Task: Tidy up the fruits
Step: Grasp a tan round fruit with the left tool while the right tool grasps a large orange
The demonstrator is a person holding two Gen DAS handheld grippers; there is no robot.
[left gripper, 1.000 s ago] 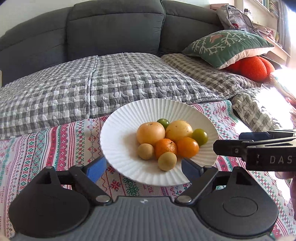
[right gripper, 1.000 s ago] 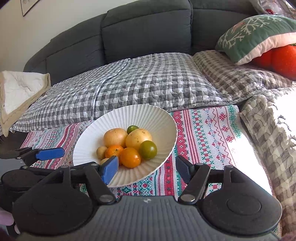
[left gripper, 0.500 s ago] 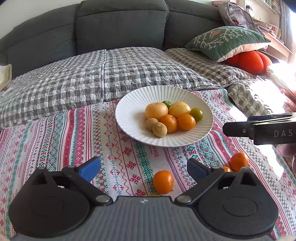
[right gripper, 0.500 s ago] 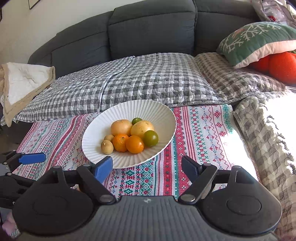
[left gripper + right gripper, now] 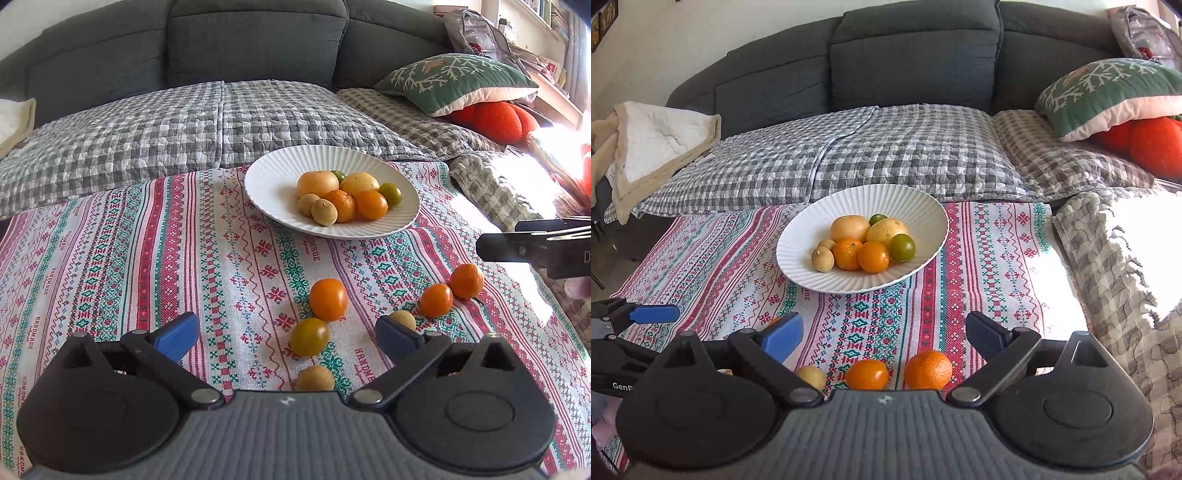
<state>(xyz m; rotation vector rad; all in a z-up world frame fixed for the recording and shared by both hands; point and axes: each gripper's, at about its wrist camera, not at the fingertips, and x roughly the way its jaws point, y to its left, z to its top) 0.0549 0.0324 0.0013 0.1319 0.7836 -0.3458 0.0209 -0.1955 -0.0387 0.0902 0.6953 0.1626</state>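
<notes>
1. Both grippers are spread wide and carry nothing: your left gripper (image 5: 286, 338) hangs low over the loose fruit, your right gripper (image 5: 884, 332) sits just short of the orange pair.
2. Most fruit is already piled in the white plate (image 5: 273, 184). Six pieces lie loose on the patterned cloth (image 5: 147, 258), nearer you.
3. For the left, the greenish tomato (image 5: 309, 336) lies closest between the fingers; I'd judge it the easiest pick. Come down centred and close gently, since round fruit tends to roll.
4. For the right, choose the tangerine (image 5: 928, 370) or the orange tomato (image 5: 867, 374). They sit just beside each other, so straddle only one.
5. Set each piece on a bare part of the plate, not onto the pile.
6. Left view alone shows the larger orange tomato (image 5: 328, 299) and the small brown fruit (image 5: 315, 377) by the gripper body. Right view alone shows the folded blanket (image 5: 661, 136) on the sofa.
</notes>
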